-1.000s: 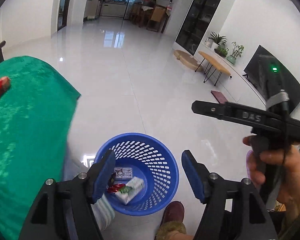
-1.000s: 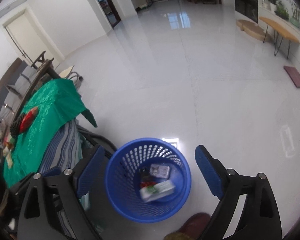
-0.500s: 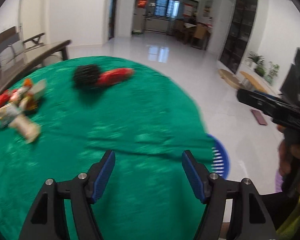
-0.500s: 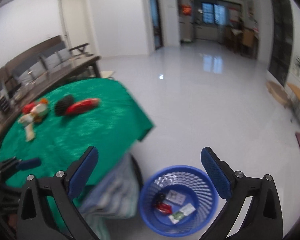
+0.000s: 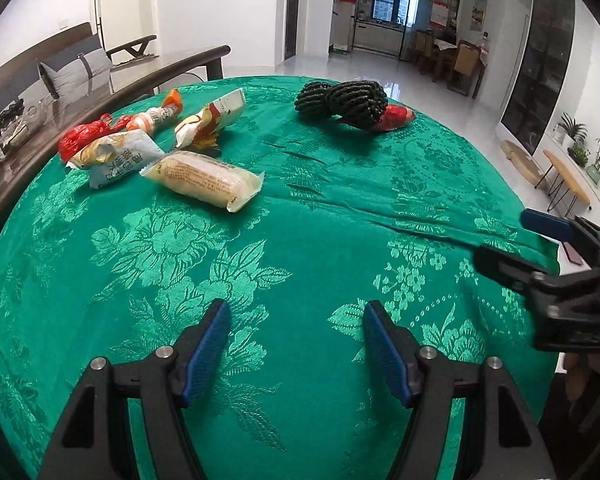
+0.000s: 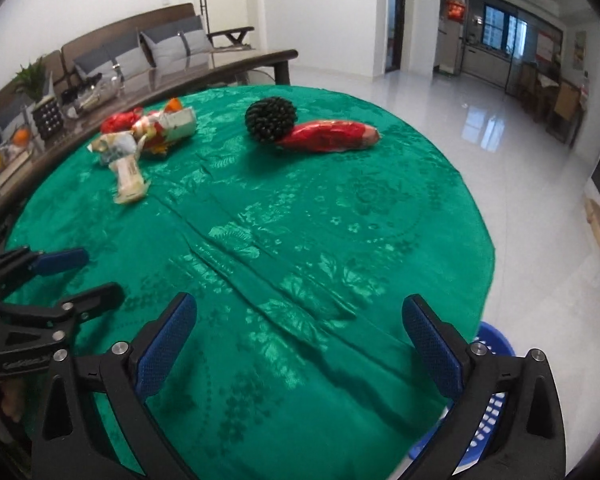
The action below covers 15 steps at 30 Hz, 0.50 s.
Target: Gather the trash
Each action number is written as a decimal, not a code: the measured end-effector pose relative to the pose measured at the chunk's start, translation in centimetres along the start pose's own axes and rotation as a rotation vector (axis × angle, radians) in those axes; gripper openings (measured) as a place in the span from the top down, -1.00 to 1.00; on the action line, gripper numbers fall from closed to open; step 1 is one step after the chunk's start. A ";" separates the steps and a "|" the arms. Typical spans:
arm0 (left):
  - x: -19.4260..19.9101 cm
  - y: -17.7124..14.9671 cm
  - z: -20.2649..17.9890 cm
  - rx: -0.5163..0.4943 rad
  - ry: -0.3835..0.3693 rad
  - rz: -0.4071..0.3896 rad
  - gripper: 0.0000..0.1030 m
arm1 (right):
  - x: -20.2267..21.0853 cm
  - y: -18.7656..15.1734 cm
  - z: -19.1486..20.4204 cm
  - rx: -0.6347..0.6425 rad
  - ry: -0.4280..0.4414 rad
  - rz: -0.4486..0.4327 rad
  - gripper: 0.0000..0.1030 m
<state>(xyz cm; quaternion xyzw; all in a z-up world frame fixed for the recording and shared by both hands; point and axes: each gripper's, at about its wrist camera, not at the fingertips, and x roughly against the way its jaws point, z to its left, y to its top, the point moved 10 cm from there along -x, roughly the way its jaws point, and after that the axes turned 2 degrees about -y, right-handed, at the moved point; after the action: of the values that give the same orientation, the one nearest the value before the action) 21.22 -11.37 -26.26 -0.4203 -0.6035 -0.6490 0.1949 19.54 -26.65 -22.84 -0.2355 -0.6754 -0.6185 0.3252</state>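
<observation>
Several snack wrappers lie in a pile (image 5: pixel 140 148) at the far left of the round table with a green cloth (image 5: pixel 300 240); the pile also shows in the right wrist view (image 6: pixel 140 140). A cream packet (image 5: pixel 206 180) lies nearest. A red packet (image 6: pixel 330 136) rests against a black spiky ball (image 6: pixel 271 119) at the far side. My left gripper (image 5: pixel 296 344) is open and empty above the near cloth. My right gripper (image 6: pixel 300 344) is open and empty over the table's near right edge. The blue trash basket (image 6: pixel 496 396) stands on the floor below it, mostly hidden.
A dark wooden sofa with grey cushions (image 6: pixel 160 48) and a glass-topped bench stand behind the table. White tiled floor (image 6: pixel 520 184) spreads to the right. A low wooden side table (image 5: pixel 568 180) with plants is at the far right.
Both grippers swung up from over the blue basket on the floor to above the green table. The trash pile has come into full view. Both stay open.
</observation>
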 end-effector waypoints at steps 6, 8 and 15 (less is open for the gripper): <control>-0.5 -0.1 -0.2 -0.027 0.006 0.010 -0.52 | -2.3 -0.5 0.3 0.008 -0.037 0.052 -0.99; -0.4 -0.1 -0.1 -0.025 0.008 0.008 -0.52 | -2.4 -0.7 0.2 0.006 -0.041 0.061 -0.99; 0.1 0.0 0.4 -0.001 0.011 0.019 -0.52 | -2.5 -0.7 0.2 0.013 -0.035 0.054 -0.99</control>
<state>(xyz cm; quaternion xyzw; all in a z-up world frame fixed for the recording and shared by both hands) 21.26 -11.00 -26.19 -0.4224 -0.5980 -0.6499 0.2041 20.69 -26.34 -25.13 -0.2625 -0.6785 -0.6007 0.3315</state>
